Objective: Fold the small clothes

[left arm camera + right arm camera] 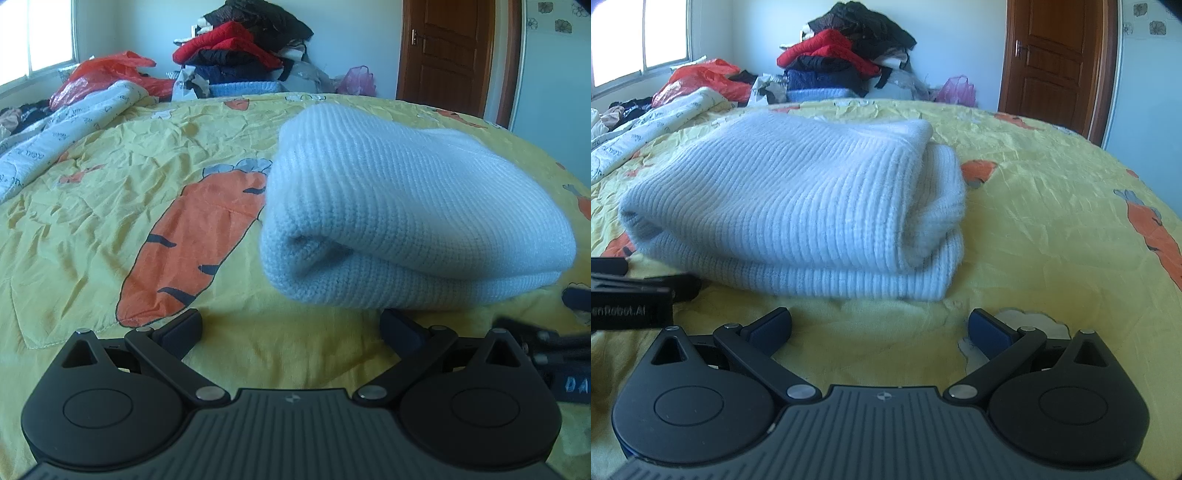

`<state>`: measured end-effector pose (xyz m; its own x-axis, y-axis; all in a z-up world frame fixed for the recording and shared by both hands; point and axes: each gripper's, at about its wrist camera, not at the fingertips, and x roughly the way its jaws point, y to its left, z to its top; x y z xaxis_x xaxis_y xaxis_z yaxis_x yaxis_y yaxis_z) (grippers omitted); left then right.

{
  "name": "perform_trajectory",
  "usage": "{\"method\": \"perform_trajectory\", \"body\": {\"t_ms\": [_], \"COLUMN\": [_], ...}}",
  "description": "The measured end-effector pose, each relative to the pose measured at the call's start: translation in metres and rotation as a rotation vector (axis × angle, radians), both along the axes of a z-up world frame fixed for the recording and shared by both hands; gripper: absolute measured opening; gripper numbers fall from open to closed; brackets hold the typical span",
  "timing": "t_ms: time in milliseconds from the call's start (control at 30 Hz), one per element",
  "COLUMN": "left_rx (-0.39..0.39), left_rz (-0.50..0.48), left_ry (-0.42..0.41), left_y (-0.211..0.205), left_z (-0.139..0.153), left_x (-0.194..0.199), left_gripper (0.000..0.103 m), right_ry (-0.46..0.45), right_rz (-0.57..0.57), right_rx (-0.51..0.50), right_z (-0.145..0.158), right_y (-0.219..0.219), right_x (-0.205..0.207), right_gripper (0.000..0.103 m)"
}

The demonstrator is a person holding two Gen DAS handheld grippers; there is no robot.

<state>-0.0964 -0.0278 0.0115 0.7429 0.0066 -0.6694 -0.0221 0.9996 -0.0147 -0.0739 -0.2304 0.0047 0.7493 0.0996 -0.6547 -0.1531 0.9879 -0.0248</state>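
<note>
Left wrist view, nearest first: the left claw stands wide, nothing between its fingers, hovering low over the yellow carrot-print quilt that covers the bed. Just beyond it, toward one o'clock, lies the pale blue knit sweater, doubled over into a thick bundle, its rounded fold edge facing the camera. At three o'clock a dark part of the other tool shows at the frame edge.

From the right wrist view, the right claw is likewise spread wide and empty, with the sweater lying just ahead at eleven o'clock, its layers stacked and the top flap resting on the lower one. Neither claw touches it.

Judging from this, the folding of this garment looks finished or nearly so: it sits compact and released. What may remain is a last tidy of the edges, or moving on to another piece.

Farther off, at twelve o'clock, a pile of red and black clothes rises past the bed's far edge, with a wooden door at one o'clock.
</note>
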Motion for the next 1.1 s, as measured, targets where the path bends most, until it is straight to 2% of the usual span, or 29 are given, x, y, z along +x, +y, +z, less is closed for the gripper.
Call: {"method": "perform_trajectory", "body": {"t_ms": [67, 167, 333, 533, 667, 800, 1100], "left_rx": [-0.041, -0.106, -0.058, -0.105, -0.059, -0.061, -0.039], "left_rz": [0.02, 0.031, 0.026, -0.016, 0.005, 0.01, 0.004], "left_ry": [0.017, 0.003, -0.078, -0.086, -0.101, -0.082, -0.115], "left_y": [0.002, 0.0, -0.01, -0.01, -0.013, -0.014, -0.015], "left_z": [0.005, 0.019, 0.046, 0.077, 0.081, 0.08, 0.087], "left_x": [-0.005, -0.026, -0.065, -0.09, -0.097, -0.094, -0.1], "left_gripper": [0.103, 0.103, 0.103, 0.103, 0.103, 0.103, 0.103], "right_ry": [0.032, 0.041, 0.009, 0.002, 0.019, 0.007, -0.033], "right_rz": [-0.017, -0.092, -0.06, -0.114, -0.136, -0.144, -0.111], "right_rx": [-0.017, 0.027, -0.015, -0.016, 0.04, 0.027, -0.011], "right_z": [0.004, 0.009, 0.025, 0.046, 0.051, 0.054, 0.062], "right_y": [0.004, 0.005, 0.009, 0.002, -0.009, -0.01, 0.001], "right_x": [-0.004, -0.03, -0.058, -0.071, -0.077, -0.077, -0.079], "right_gripper": [0.103, 0.103, 0.103, 0.103, 0.103, 0.103, 0.103]}}
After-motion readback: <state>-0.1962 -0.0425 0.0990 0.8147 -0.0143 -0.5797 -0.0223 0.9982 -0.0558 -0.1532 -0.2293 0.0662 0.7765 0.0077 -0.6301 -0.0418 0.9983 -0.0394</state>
